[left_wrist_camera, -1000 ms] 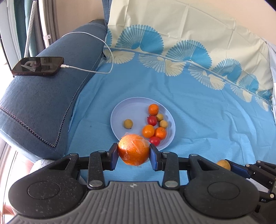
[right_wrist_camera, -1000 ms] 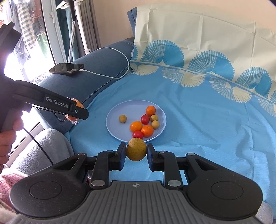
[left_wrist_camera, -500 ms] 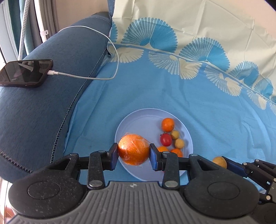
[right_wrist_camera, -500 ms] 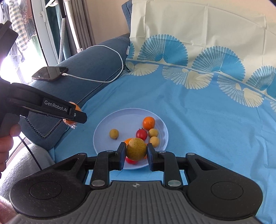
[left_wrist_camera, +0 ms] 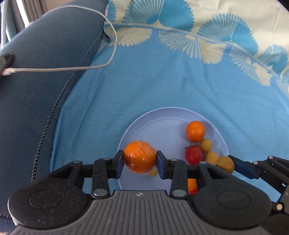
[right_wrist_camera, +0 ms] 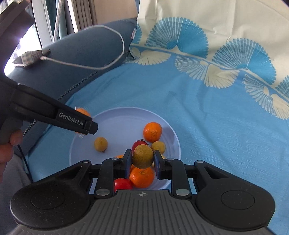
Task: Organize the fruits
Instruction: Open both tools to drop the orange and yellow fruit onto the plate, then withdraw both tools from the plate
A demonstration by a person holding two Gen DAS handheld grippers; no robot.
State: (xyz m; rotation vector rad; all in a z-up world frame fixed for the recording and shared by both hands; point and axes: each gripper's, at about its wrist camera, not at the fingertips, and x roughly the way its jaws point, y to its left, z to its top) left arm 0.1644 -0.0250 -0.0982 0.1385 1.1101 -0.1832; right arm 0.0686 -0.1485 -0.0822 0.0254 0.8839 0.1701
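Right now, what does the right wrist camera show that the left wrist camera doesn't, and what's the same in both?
Only the right wrist view shows the person's hand on the left hand-held gripper, and a lone yellow-green fruit sitting apart on the plate.

Only the left wrist view shows the whole wrapped orange clamped in that gripper.

Both show the pale blue plate, the charging cable on the blue cushion, and the round yellow-brown fruit in the right hand-held gripper.

A home living room: a blue sofa armrest with a charging phone, patterned cloth, curtains.
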